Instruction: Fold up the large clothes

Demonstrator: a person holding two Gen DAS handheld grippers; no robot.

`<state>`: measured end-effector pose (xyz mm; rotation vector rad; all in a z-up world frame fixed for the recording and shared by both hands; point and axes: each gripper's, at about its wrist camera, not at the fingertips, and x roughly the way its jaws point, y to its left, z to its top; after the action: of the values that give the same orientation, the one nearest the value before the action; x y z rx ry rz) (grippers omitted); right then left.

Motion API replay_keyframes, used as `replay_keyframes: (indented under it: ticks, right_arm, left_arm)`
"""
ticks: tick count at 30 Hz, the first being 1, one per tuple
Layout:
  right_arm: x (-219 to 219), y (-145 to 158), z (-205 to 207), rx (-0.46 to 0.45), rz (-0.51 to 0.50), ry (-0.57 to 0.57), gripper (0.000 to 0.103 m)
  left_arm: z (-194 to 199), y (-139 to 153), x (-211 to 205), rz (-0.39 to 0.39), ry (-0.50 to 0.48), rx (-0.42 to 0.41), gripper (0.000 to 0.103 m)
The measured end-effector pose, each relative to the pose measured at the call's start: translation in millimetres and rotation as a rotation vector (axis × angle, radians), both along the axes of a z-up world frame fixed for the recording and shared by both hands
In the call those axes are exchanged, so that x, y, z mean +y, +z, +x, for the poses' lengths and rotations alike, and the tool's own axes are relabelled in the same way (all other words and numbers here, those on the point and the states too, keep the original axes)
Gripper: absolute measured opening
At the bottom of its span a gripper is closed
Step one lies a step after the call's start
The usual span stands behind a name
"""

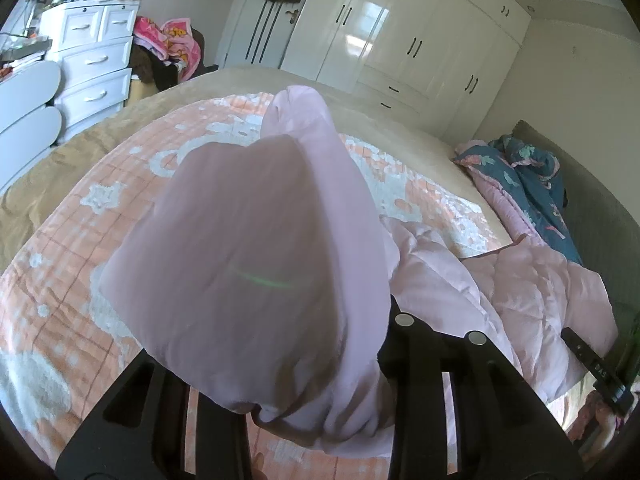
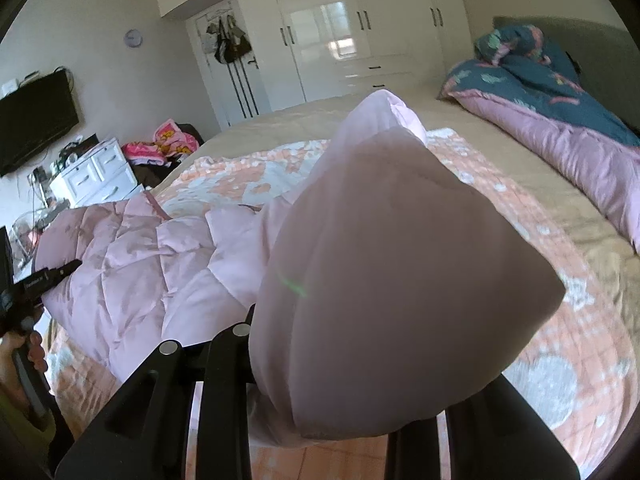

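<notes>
**Left wrist and right wrist views: pink padded coat held over a bed**

Left wrist view: the left gripper (image 1: 320, 380) is seen from behind, its black fingers clamped together on a bunched fold of the pale pink quilted coat (image 1: 532, 292). The held fold fills the centre of the frame; the rest of the coat is spread at the lower right on the peach-and-white patterned blanket (image 1: 72, 264). A white chest of drawers (image 1: 94, 68) is recorded at the upper left, a white wardrobe (image 1: 404, 40) along the top, and a teal-and-pink quilt (image 1: 524, 184) at the right edge. The tip of the right gripper (image 1: 592, 372) is glimpsed at the lower right.

Right wrist view: the right gripper (image 2: 320, 392) is likewise closed on a puffed fold of the coat (image 2: 132, 256), which bulges across the centre and right of the frame, while the quilted body trails to the left over the blanket (image 2: 560, 376). The left gripper (image 2: 52, 276) and the hand (image 2: 28, 352) holding it are noted at the left edge. A wall-mounted television (image 2: 36, 120) is listed at the upper left.
</notes>
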<state>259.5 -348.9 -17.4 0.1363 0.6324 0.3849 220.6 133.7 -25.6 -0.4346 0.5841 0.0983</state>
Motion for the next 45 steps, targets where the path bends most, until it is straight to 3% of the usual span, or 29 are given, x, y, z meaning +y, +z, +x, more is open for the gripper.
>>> replay_keyframes:
  ticks: [9,17,24,28,33,35,39,42,45]
  right_arm:
    - [-15,-24,-11,0.051,0.053,-0.048,0.028]
    - [-25,-54,10,0.195,0.086,-0.133,0.033]
    - [-30,-74,10,0.297,0.109,-0.172,0.053]
    - [-36,-71,0,0.316,0.097,-0.182,0.075]
    - [-41,-58,-25,0.289,0.077,-0.194,0.086]
    - [-44,-49,-37,0.265,0.067,-0.194,0.089]
    - [-52,-26,-64,0.182,0.042,-0.209,0.097]
    - [-56,-10,-80,0.121,0.028,-0.206,0.097]
    - [-58,8,-100,0.052,0.011,-0.197,0.097]
  left_arm:
    - [-12,-19,-3,0.015,0.009,0.036,0.027]
    - [-8,-36,2,-0.011,0.032,0.079,0.031]
    - [-8,-48,3,-0.017,0.045,0.125,0.041]
    - [-15,-50,8,-0.048,0.045,0.146,0.053]
    - [-29,-44,10,-0.048,0.044,0.146,0.067]
    - [-38,-40,9,-0.044,0.038,0.137,0.080]
    - [-54,-33,6,-0.013,0.029,0.123,0.082]
    - [-70,-25,2,0.002,0.022,0.102,0.092]
    - [-86,-11,-6,0.049,0.013,0.059,0.093]
